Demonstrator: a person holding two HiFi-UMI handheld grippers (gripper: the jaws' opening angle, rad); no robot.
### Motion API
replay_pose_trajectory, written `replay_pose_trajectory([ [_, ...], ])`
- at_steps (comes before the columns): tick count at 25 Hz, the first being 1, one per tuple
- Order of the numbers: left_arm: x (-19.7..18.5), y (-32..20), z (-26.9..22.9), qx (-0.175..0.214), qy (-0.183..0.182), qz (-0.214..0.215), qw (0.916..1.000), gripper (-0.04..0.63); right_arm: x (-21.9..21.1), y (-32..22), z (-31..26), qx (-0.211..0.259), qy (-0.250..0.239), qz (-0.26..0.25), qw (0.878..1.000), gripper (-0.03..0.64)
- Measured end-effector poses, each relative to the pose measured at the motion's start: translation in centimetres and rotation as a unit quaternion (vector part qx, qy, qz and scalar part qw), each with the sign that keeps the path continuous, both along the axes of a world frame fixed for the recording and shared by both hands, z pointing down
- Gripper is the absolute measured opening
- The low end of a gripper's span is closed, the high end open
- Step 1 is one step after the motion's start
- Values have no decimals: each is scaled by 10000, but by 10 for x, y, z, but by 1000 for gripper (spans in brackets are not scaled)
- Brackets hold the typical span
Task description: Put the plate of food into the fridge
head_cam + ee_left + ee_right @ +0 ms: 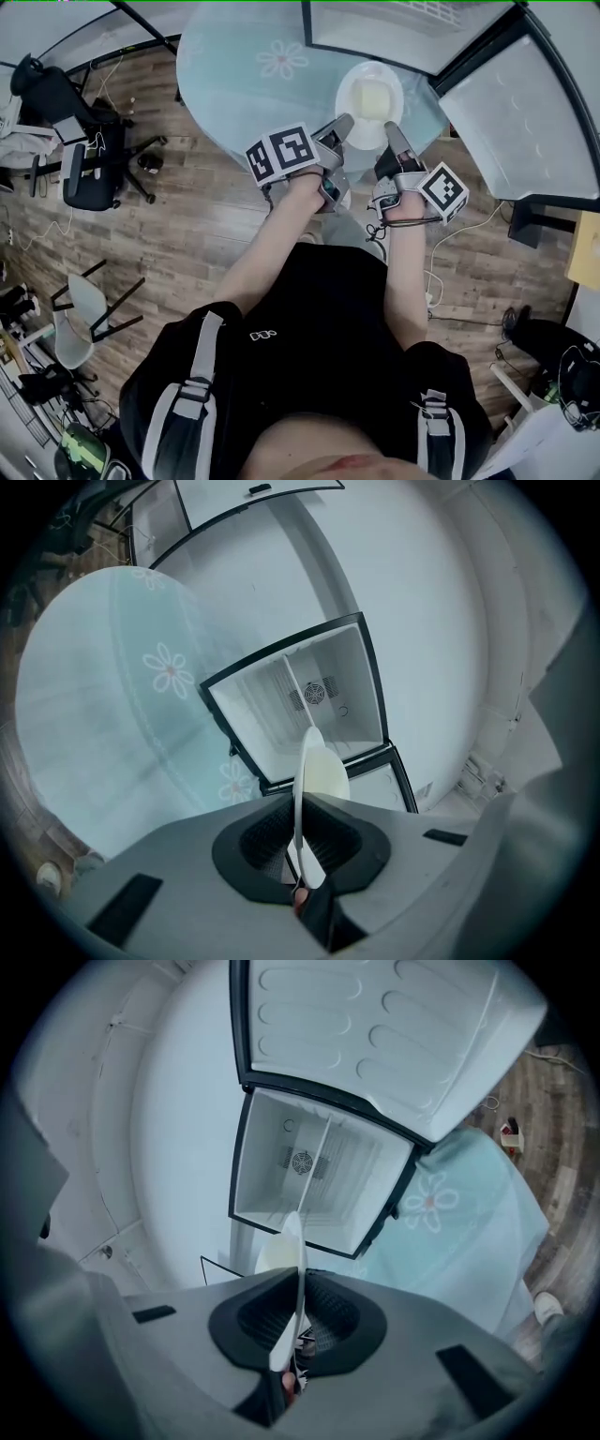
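A white plate (pixel 370 98) with a pale yellow block of food hangs in the air above the edge of the round table (pixel 234 66). My left gripper (pixel 337 131) is shut on its left rim and my right gripper (pixel 392 139) is shut on its right rim. In the left gripper view the plate (pixel 314 771) shows edge-on, pinched between the jaws of the left gripper (pixel 300 841). In the right gripper view the plate rim (pixel 292 1269) is pinched the same way by the right gripper (pixel 298 1321). The fridge compartment (pixel 309 705) (pixel 309 1176) stands open just beyond the plate.
The open fridge door (pixel 516 122) (pixel 375 1035) swings out at the right. The table (pixel 112 696) carries a light blue cloth with flowers. Black office chairs (pixel 89 159) and a white chair (pixel 80 319) stand on the wooden floor at left. A dark bag (pixel 553 347) lies at right.
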State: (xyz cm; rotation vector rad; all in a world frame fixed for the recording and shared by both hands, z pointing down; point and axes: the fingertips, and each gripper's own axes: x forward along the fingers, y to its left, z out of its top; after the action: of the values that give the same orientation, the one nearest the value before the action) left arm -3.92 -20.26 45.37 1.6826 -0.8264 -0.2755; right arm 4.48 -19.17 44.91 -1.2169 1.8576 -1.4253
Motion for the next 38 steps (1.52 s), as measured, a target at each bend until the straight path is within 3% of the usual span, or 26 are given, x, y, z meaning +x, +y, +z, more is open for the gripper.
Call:
replay_pose_trajectory([
  [15,48,-110,-24,249,-3,-298,9992,28,50,-113,-23,285,-33,-273,9992,28],
  [27,39,-162,-55,483,-24,-738,9961,25,42,-171,-54,612,-28,-584,9964,28],
  [38,46,-217,-61,450,-36,-621,9971,26,49,-222,-59,638,-68,-348,9973,28],
])
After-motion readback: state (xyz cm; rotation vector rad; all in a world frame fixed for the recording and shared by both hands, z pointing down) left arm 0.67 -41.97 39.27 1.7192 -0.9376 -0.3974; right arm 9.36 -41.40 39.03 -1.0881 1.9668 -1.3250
